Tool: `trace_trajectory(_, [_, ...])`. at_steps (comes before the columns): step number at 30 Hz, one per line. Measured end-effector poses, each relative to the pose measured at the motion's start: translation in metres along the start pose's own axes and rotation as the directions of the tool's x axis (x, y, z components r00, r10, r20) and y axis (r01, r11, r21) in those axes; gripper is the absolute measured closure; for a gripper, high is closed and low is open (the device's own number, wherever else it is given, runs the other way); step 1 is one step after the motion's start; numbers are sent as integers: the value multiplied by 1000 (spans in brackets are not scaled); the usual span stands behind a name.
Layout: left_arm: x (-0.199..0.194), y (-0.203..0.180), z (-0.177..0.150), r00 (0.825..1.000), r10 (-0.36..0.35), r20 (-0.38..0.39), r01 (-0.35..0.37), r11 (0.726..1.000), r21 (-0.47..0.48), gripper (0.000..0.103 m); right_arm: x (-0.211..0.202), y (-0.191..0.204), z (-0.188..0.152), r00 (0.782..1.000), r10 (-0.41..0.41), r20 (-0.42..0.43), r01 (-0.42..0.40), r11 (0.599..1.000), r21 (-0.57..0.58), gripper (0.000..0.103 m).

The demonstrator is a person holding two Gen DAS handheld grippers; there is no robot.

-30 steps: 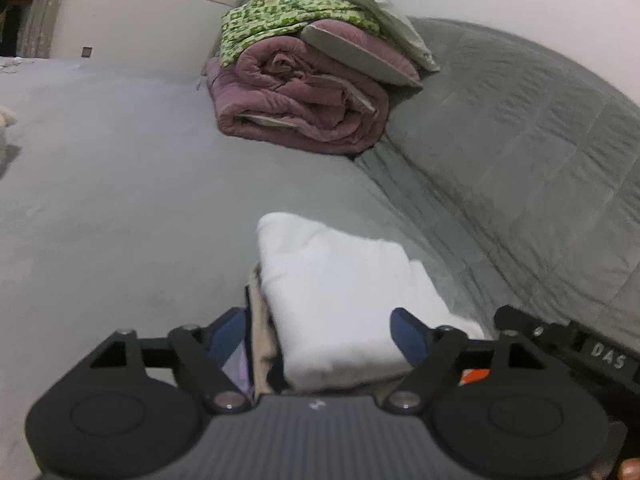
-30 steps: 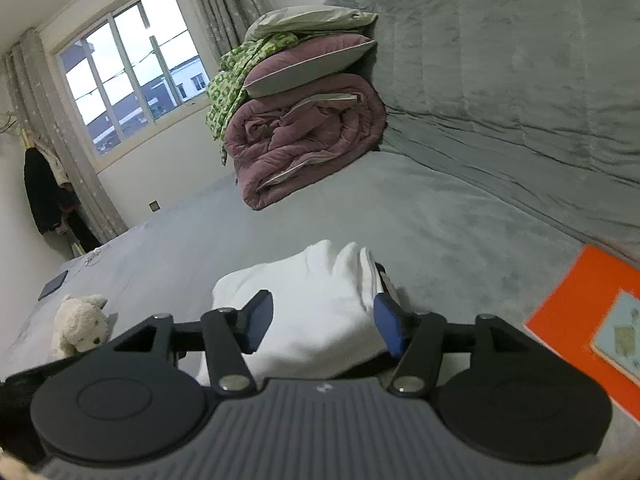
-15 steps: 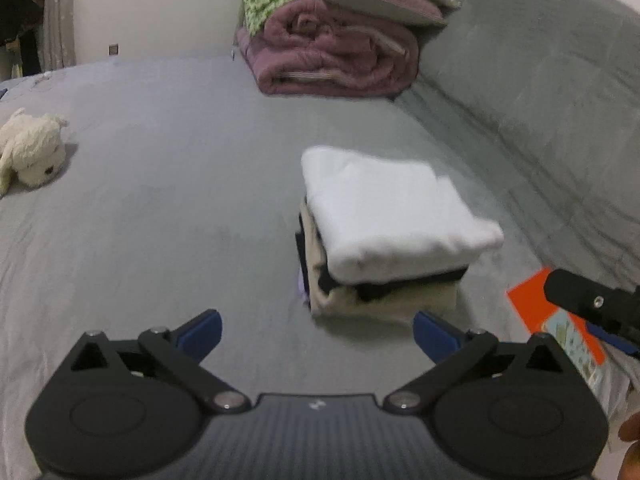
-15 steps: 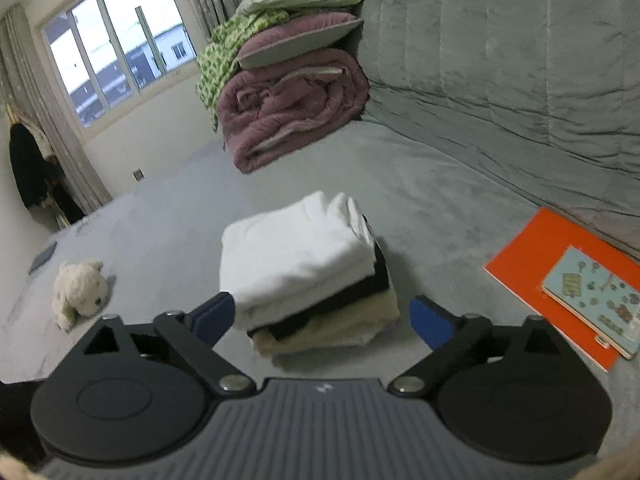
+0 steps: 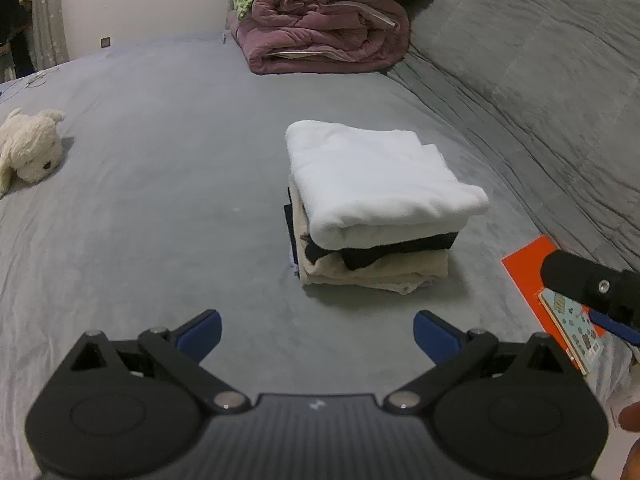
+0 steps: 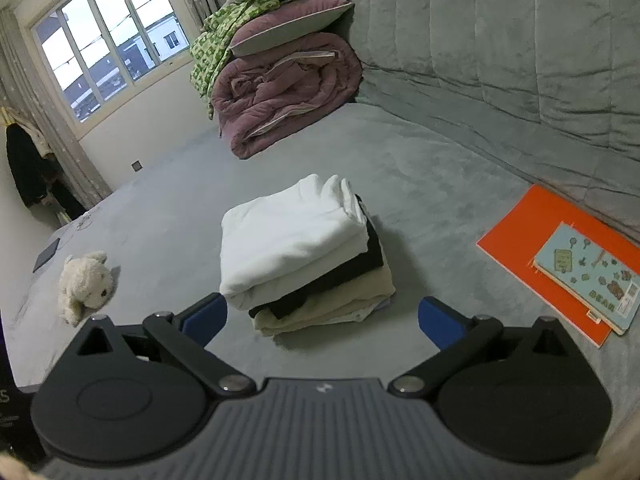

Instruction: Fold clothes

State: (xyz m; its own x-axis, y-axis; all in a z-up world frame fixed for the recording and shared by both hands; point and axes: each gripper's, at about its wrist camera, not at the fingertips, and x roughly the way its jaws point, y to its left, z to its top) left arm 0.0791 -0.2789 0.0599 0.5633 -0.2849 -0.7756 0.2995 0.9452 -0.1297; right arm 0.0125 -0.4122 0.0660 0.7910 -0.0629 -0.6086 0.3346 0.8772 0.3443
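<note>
Resting on the grey bed [image 5: 160, 184], a stack of folded clothes [image 5: 372, 204] sits just ahead of the left gripper [image 5: 316, 334] and right gripper [image 6: 322, 318]; the left's jaws gape empty, the right's are opening with nothing between them.

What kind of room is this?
Probably a bedroom: a big grey bed, a rolled-up quilt with pillows on top, and a stuffed toy dog near the folded clothes.

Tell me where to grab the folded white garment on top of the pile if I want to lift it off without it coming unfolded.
Probably grip the folded white garment at its thick rounded fold, the near edge in the right wrist view. Come in low from that side, one finger sliding between it and the black garment beneath; the far end shows loose layered edges.
</note>
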Motion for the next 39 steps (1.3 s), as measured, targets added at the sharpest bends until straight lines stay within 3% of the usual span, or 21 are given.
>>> trace_trajectory(39, [-4, -9, 0, 1000, -7, -8, 7, 1000, 17, 1, -9, 5, -1, 1000, 13, -2, -13, 1000, -9, 0])
